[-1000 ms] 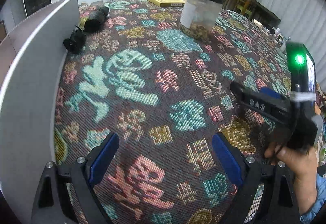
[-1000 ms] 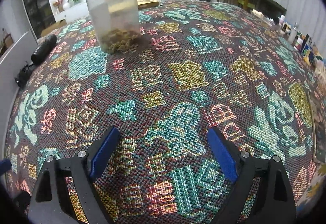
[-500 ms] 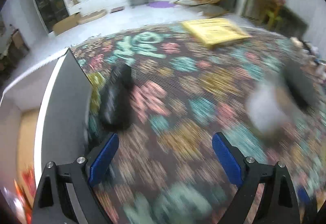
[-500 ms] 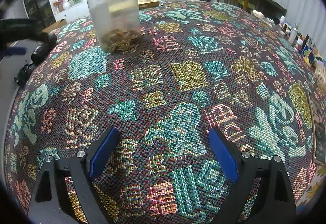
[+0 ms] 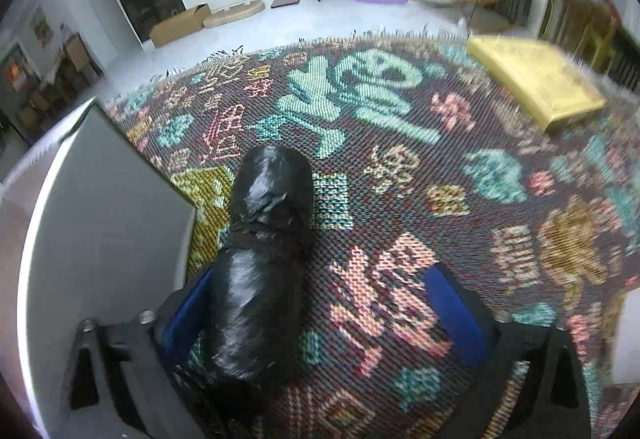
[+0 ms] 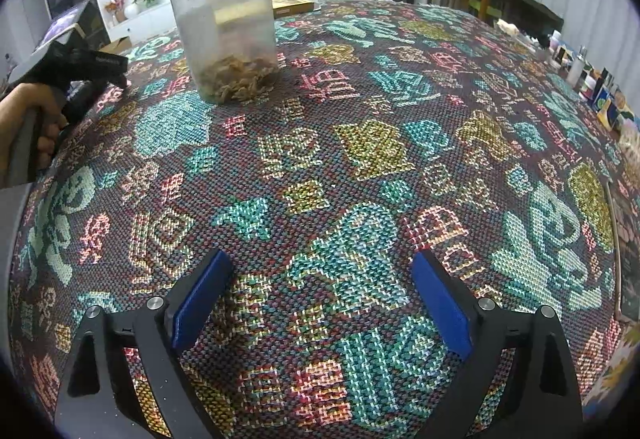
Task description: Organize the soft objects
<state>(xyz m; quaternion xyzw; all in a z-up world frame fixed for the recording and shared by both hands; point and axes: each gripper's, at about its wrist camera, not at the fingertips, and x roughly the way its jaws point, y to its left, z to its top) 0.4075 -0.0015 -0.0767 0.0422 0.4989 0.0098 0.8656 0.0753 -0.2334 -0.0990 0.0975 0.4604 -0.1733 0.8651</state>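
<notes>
Left claw spread, black bundle against left pad, beside grey panel; right claw spread.

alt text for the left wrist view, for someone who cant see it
The open left tool straddles a black plastic-wrapped bundle lying on a colourful patterned cloth, beside a grey panel. A yellow box lies farther back on the right.

Woven cloth on desk: large Chinese-style characters in pink, teal and yellow all over, both views; too stylised and warped by the lens to read with certainty. Yellow box, far right in left view: faint print on lid, blurred, unreadable. Other gripper's black body, far left in right view: small pale lettering, too small to read.
</notes>
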